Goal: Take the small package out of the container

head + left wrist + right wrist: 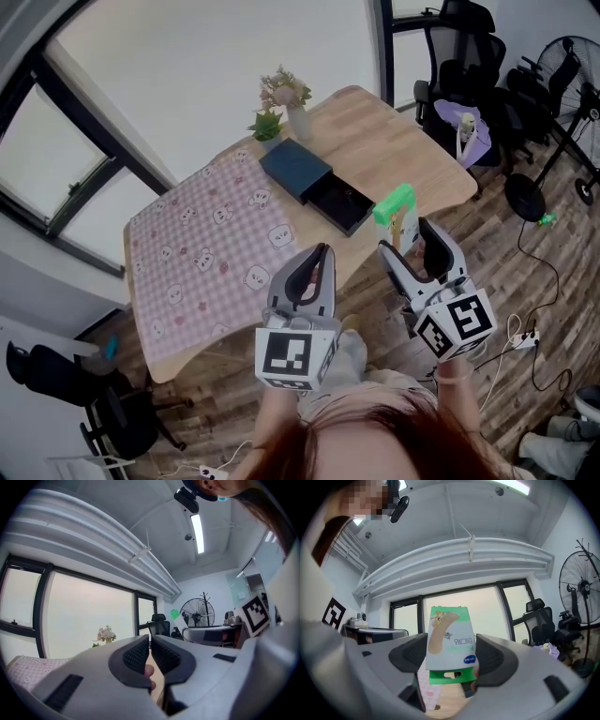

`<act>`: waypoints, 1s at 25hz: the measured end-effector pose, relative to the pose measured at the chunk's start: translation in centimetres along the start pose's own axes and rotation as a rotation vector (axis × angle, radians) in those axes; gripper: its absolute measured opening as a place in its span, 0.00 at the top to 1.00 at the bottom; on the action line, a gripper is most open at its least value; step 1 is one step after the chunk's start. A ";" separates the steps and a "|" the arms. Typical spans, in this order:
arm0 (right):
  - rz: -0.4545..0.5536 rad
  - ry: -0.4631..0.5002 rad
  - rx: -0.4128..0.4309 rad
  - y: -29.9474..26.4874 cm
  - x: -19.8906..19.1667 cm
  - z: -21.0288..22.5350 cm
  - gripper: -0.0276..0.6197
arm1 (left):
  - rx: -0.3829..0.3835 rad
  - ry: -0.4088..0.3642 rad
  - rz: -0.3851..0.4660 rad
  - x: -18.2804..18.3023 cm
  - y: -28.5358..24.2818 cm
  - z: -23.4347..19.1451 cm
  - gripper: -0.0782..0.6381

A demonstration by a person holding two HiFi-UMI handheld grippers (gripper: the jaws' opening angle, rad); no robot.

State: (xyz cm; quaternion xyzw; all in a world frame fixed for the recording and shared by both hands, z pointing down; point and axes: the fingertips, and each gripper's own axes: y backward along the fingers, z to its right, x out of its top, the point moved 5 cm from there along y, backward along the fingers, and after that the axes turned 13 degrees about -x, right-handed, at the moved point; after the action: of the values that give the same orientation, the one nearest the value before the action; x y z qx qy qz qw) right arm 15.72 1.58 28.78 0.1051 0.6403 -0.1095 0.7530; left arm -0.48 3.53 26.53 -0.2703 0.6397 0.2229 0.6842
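The small package point(396, 208), white with a green top edge, stands upright between the jaws of my right gripper point(408, 234), which is shut on it above the table's near edge. In the right gripper view the package point(450, 637) fills the gap between the two pads. The container point(298, 167) is a dark blue flat box on the wooden table, with its dark drawer point(342, 206) pulled out toward me. My left gripper point(312, 262) hangs beside the right one, off the table's edge, shut with nothing in it. Its jaws point(150, 651) nearly touch.
A pink checked cloth point(206, 253) covers the left half of the table point(394, 141). A vase of flowers point(286, 103) stands behind the box. Office chairs point(469, 56) and a standing fan point(562, 75) are at the right. Cables lie on the wooden floor point(525, 337).
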 end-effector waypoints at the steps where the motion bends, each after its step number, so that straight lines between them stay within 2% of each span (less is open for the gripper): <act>1: 0.005 0.007 -0.005 0.4 0.2 0.0 0.47 | 0.001 0.003 0.000 0.1 0.2 0.3 0.87; 10: 0.066 0.023 -0.032 5.7 0.6 -0.1 0.47 | 0.001 0.003 0.004 -0.4 2.7 4.7 0.87; 25: 0.108 0.060 -0.042 8.5 1.6 -0.8 0.47 | -0.025 -0.010 0.021 0.0 3.8 6.5 0.87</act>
State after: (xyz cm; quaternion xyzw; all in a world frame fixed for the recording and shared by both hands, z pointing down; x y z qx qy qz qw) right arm 17.78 9.91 27.21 0.1270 0.6583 -0.0520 0.7402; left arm 1.96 10.61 26.41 -0.2712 0.6359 0.2394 0.6817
